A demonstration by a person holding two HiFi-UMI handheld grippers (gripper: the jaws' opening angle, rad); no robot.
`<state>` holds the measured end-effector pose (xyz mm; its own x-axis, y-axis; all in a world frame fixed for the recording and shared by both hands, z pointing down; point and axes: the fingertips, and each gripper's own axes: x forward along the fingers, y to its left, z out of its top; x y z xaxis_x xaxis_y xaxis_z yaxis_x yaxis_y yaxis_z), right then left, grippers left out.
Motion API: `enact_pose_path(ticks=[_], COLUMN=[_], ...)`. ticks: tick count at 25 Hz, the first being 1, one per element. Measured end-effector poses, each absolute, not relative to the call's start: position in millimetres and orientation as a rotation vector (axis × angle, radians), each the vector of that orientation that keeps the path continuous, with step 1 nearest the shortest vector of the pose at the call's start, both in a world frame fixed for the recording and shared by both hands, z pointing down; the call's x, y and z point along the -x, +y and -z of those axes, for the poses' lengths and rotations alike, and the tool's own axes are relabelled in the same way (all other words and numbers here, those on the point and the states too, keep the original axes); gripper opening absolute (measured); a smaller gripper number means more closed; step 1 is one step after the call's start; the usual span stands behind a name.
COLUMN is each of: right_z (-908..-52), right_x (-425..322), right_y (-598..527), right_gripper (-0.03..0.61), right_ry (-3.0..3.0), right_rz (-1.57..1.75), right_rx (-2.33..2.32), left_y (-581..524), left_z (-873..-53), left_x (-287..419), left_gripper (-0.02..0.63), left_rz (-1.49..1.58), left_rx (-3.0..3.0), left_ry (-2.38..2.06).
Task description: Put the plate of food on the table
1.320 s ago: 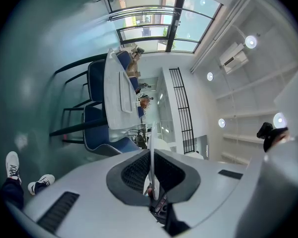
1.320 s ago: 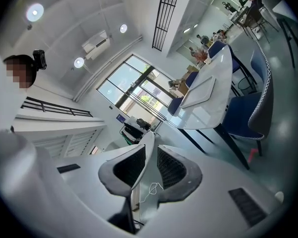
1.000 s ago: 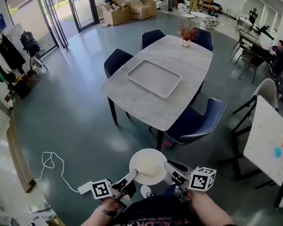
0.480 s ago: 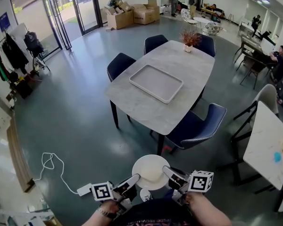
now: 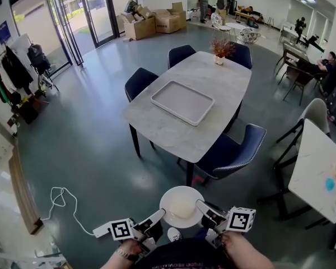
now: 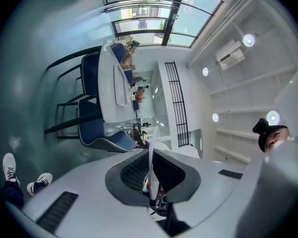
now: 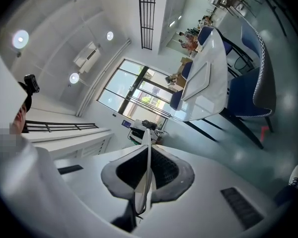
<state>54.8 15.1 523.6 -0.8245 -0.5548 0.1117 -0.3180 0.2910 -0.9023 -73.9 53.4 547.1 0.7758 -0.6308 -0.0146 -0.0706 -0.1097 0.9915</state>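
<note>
Round white plate (image 5: 181, 202) held level over the grey-green floor, close in front of the person and well apart from the long grey stone-look table (image 5: 215, 80). Pale food (image 5: 182, 209) sits near the plate's centre; kind not clear. Left gripper (image 5: 158, 213) is clamped on the plate's left rim and right gripper (image 5: 204, 207) on its right rim. Each gripper view shows the thin rim edge-on, pinched between dark ribbed pads. The hold is on the rim only, so the main risk looks like tilt: if one gripper dips or the two drift apart, the plate could pivot or slip out and spill the food. A blue upholstered chair (image 5: 235, 147) stands at the table's near corner and could catch the plate or an elbow on the approach. A shallow pale grey rectangular tray (image 5: 182, 102) fills mid-table, and setting down half on its lip would leave the plate rocking. A white cable (image 5: 59, 198) loops on the floor to the left, off the direct line.
</note>
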Motion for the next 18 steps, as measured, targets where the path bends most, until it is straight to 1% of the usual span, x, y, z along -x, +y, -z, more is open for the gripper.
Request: enact_pose_path(ticks=[7,13,15,18], right_z=[-515,-513,-512,-509], right_x=[-67,-101,-109,-116], right_y=[14,-6,-15,-26], right_gripper=[0.020,0.020,0.020,0.020], right_ry=[2.342,2.170,2.146,2.126], right_rz=[1.490,1.491,1.474,1.457], right_rx=[0.848,0.891,0.912,0.933], left_y=[51,46,46,48], left_z=[-545,-553,-552,-550], left_x=[75,97,98,99], left_gripper=[0.021,0.020,0.006,0.006], left_rz=[0.529,0.576,0.561,0.477], left_rx=[-1.630,-1.599,-1.637,-1.752], left_ry=[-0.560,-0.641,-0.648,-0.676])
